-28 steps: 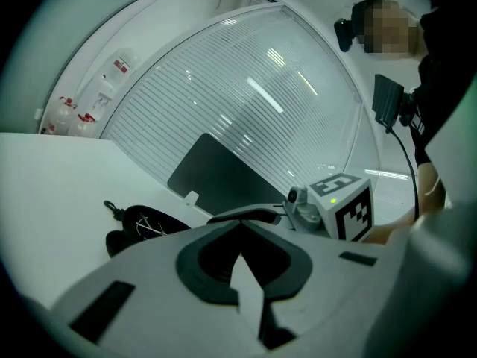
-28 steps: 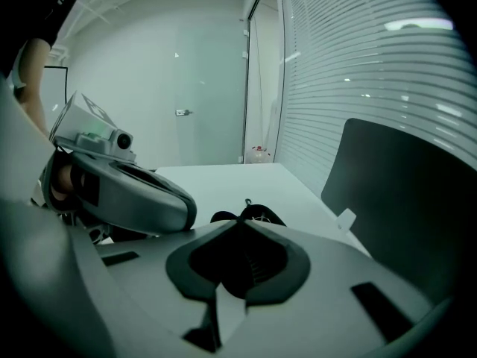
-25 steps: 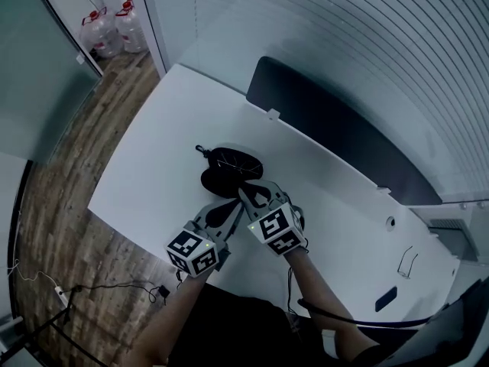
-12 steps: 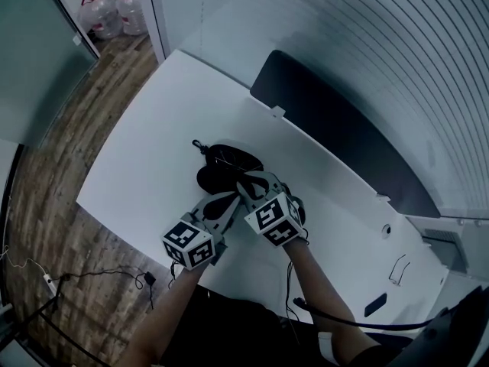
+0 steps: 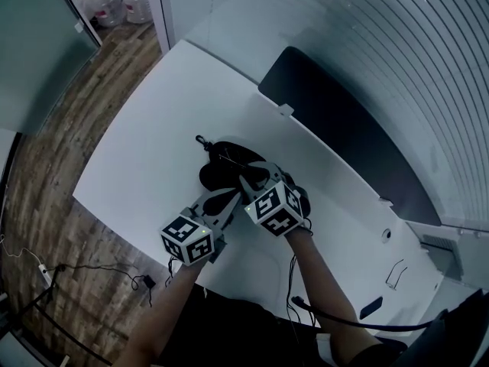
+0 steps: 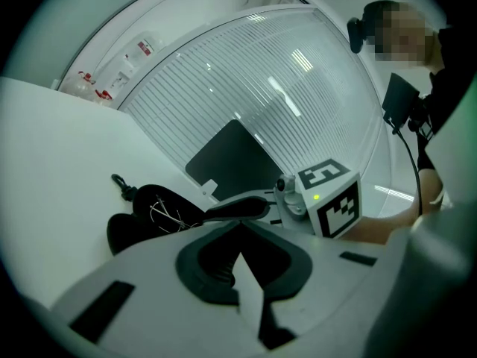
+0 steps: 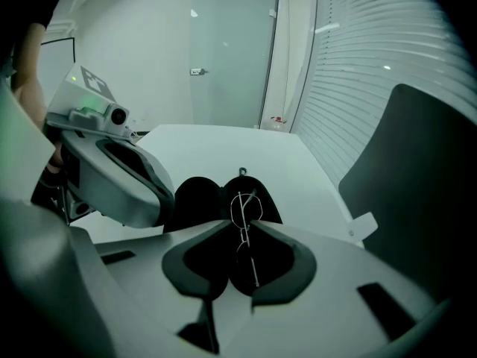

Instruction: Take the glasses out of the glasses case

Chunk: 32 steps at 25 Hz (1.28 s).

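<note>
Okay, right gripper [image 7: 242, 224] first: its jaws are drawn together at the tips, and the thin wire frame of the glasses [image 7: 243, 200] runs straight through that pinch. Part of the frame shows beyond the tips, over the case; the rest shows through the opening behind them. So I read it as clamped on the glasses.

Just under and past those tips lies the glasses case [image 7: 195, 196], black, spread open in two rounded halves, with a small clip [image 7: 240, 172] at its far end. The glasses sit over the right half, above the lining, at the jaw tips.

Left gripper [image 6: 238, 224] now: jaws closed tip to tip. Dark ribbed material shows through the opening behind its tips, and the case's left half lies just beside them. I can't tell whether it pinches the rim or only rests against it. The two grippers sit close side by side, the right one's finger reaching across ahead of the left.

From the head view, the case rests mid-surface on the white table [image 5: 145, 151], between the near edge and the far edge, where a dark panel [image 5: 344, 128] stands.
</note>
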Each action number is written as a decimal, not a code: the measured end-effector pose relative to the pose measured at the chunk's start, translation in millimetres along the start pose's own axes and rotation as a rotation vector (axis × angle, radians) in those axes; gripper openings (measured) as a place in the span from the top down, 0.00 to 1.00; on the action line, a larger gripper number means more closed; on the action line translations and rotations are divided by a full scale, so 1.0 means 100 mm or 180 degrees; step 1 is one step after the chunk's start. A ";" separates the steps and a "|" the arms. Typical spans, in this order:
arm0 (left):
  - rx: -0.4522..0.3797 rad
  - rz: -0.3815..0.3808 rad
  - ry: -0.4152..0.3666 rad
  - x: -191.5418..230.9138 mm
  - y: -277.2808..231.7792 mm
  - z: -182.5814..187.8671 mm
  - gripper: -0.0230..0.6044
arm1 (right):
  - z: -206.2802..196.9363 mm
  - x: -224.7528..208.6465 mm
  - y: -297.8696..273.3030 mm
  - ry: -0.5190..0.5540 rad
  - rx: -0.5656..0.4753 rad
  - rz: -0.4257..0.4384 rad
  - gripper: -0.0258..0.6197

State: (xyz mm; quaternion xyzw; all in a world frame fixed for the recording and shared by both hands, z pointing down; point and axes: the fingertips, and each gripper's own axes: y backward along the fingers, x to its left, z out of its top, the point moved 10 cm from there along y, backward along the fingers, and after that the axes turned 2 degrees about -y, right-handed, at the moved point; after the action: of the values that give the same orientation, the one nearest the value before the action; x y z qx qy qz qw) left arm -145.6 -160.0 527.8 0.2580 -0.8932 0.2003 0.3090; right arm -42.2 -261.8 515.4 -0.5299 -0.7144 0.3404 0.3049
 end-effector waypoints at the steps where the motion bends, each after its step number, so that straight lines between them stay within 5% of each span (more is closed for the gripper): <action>1: 0.0001 0.0000 0.0005 0.00 -0.01 0.00 0.95 | 0.00 -0.01 -0.02 0.0025 0.0024 0.0006 0.85; 32: -0.0069 0.0095 0.0225 0.10 -0.13 0.02 0.95 | 0.05 -0.15 -0.40 0.0450 0.0688 0.0183 0.85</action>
State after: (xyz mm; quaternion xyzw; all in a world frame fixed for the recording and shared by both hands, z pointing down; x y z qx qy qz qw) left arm -145.3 -174.5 535.7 0.2341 -0.8876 0.2042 0.3400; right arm -64.5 -285.0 543.5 -0.5369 -0.6348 0.3858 0.4000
